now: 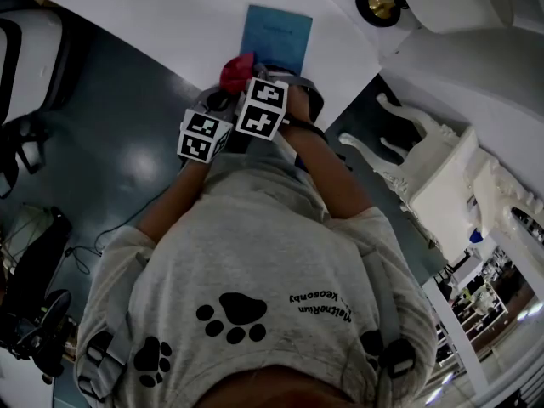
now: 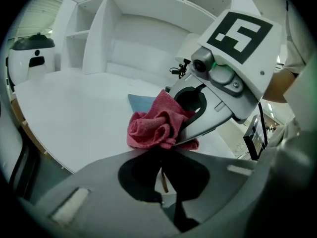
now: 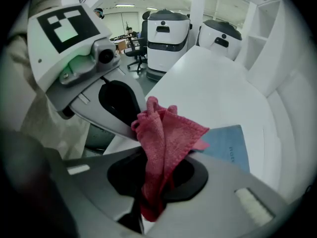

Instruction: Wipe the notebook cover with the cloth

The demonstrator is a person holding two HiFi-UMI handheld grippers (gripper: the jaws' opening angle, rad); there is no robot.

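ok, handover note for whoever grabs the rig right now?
Right gripper: tongs shut on the cloth, which is bunched up.
Left gripper: tongs together at the cloth's edge, apparently nipping a fold.
Notebook: closed, flat on the table, just ahead of the cloth.
Done: cloth is in hand.
Left: bring it down on the cover and wipe, probably with one gripper only.

Robotics lab: white robots (image 3: 168, 33) (office chairs (image 3: 136, 52) behind).

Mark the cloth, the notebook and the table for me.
cloth (image 3: 166, 138), right gripper view, middle of the bunched red fabric.
notebook (image 1: 278, 36), head view, middle of the blue cover.
table (image 2: 74, 113), left gripper view, bare white top left of the cloth.
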